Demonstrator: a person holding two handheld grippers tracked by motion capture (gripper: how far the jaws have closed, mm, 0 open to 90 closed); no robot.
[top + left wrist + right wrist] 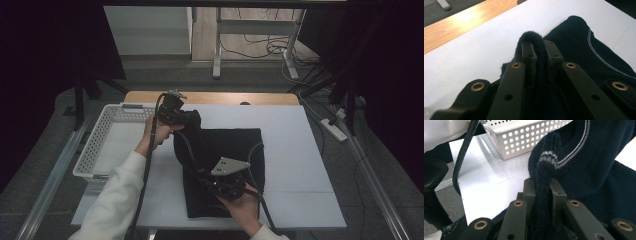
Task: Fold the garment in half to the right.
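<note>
Pinching the dark sweater (227,150) with both grippers, left gripper (539,53) and right gripper (543,187) each clamped on a fold, beside white basket (102,135).

Nothing readable is showing anywhere — no words, brands or numbers. The dark garment (222,165) is bearing only pale stitched stripes — no label.

The dark garment (225,165) hides both grippers' fingertips in its folds, and the right gripper view's top edge crops the white basket (524,137).
</note>
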